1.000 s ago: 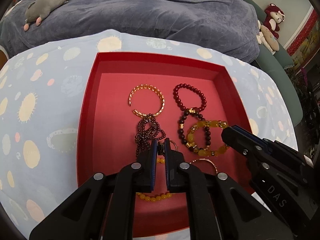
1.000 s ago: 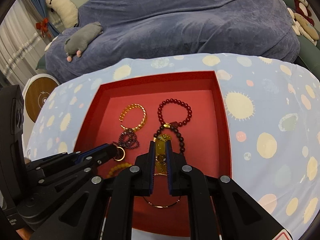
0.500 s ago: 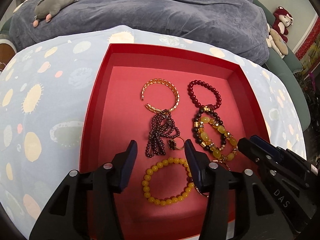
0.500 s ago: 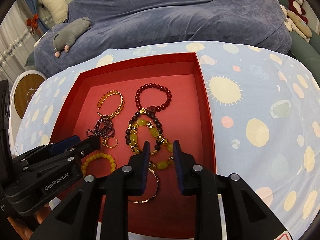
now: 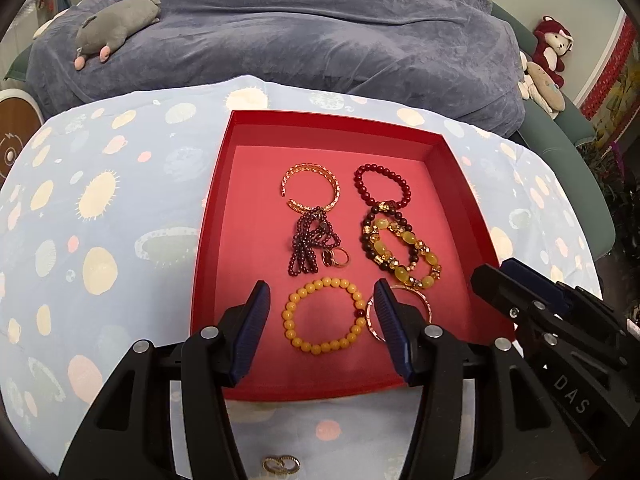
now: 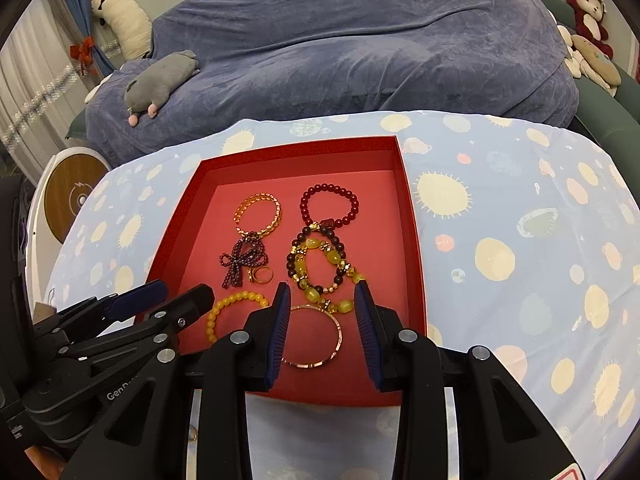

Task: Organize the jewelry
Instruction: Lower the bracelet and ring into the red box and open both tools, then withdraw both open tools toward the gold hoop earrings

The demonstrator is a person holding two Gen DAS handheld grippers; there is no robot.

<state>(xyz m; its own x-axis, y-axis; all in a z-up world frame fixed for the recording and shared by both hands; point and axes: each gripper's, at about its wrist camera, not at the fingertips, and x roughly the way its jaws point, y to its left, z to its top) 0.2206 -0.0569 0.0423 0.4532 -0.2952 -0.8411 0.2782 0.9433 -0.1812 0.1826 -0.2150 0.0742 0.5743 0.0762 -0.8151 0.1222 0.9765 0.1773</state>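
A red tray on the table holds several pieces of jewelry: a gold cuff, a dark red bead bracelet, a purple bead strand with a gold ring, dark and yellow chunky bead bracelets, a yellow bead bracelet and a thin gold bangle. My left gripper is open and empty above the yellow bracelet. My right gripper is open and empty above the thin bangle.
A small gold linked-ring piece lies on the spotted blue tablecloth in front of the tray. A couch under a blue-grey cover with a grey plush toy stands behind the table. A round wooden-topped stool stands at the left.
Both grippers have opened from shut and pulled back and up from the tray. The yellow bracelet and the thin bangle now lie free on the tray floor.
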